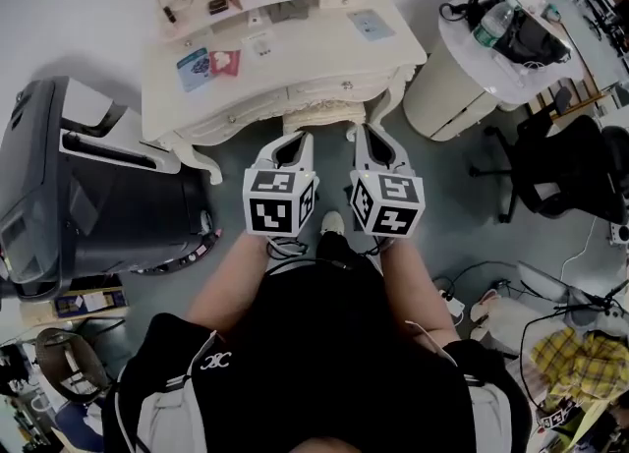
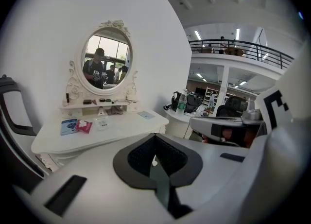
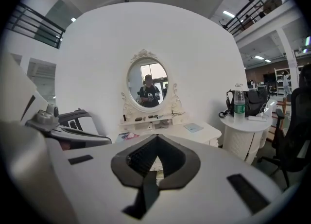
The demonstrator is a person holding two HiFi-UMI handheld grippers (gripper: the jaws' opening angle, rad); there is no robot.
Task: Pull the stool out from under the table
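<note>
The white dressing table (image 1: 314, 53) with its oval mirror (image 2: 108, 62) stands straight ahead of me. No stool shows in any view; the space under the tabletop is hidden. My left gripper (image 1: 292, 139) and right gripper (image 1: 371, 134) are held side by side in front of the table's front edge, both pointing at it. The left gripper (image 2: 155, 136) is shut with nothing in it. The right gripper (image 3: 156, 138) is likewise shut and empty. Small items lie on the tabletop (image 3: 206, 131).
A large dark grey chair-like unit (image 1: 79, 186) stands close on the left of the table. A round white side table (image 1: 462, 92) with a black bag and a bottle is at the right. A black office chair (image 1: 575, 166) and floor cables (image 1: 491, 294) lie further right.
</note>
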